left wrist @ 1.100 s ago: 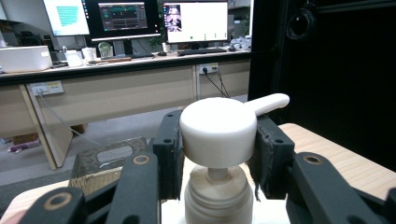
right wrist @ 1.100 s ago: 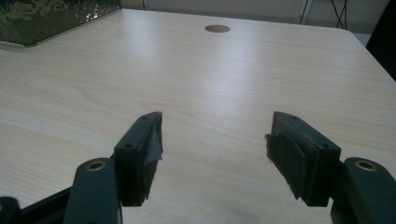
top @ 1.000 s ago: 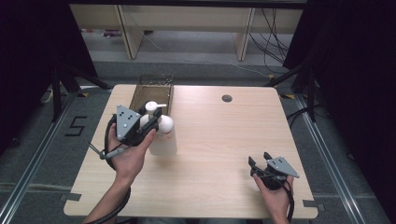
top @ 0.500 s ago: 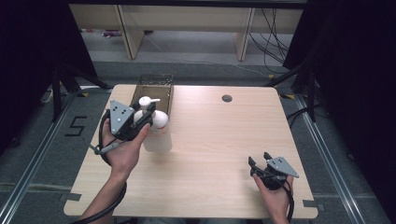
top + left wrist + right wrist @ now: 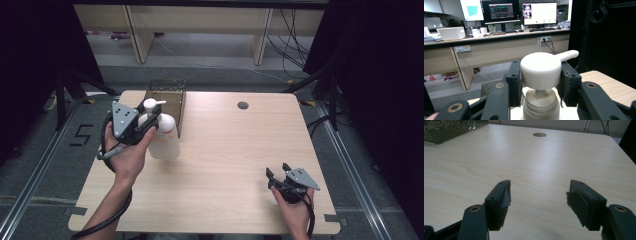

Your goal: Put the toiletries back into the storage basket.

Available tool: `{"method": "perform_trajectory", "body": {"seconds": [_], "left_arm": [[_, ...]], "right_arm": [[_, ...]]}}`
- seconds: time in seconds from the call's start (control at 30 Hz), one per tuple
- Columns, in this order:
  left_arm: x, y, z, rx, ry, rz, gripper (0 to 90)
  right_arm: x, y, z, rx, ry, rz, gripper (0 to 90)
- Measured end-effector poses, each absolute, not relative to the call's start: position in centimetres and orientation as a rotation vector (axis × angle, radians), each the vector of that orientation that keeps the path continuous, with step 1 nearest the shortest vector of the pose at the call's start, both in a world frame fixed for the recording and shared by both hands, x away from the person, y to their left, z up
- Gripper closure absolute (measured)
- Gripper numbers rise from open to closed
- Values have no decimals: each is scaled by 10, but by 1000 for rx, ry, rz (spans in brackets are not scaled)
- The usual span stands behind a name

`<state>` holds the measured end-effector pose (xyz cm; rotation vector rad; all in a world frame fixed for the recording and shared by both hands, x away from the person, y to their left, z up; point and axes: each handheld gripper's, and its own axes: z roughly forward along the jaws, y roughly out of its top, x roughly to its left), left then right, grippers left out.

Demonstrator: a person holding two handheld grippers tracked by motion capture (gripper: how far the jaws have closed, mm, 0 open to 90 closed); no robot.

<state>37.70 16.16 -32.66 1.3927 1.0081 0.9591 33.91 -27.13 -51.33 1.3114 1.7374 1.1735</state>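
A white pump bottle stands upright at the table's left, just in front of a dark mesh basket; whether its base rests on the wood I cannot tell. My left gripper is shut on the bottle's pump head, one pad pressing on each side, with the spout pointing away to the right. The bottle's neck shows below the jaws. My right gripper sits low at the table's front right, open, its jaws wide apart over bare wood.
The wooden table has a round cable hole at the back right. Dark stands and cables flank it on both sides. Beyond the far edge are desks with monitors.
The left hand has drifted left, toward the basket, and the bottle has swung from lying tilted, base towards the camera, to hanging upright. The right gripper has stayed where it was.
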Motion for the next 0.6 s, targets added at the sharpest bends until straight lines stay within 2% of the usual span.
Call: {"method": "perform_trajectory", "body": {"seconds": [0.6], "left_arm": [[391, 173, -324, 1388, 1020, 978, 591]], "right_arm": [[338, -269, -513, 1344, 1728, 1176, 353]]}}
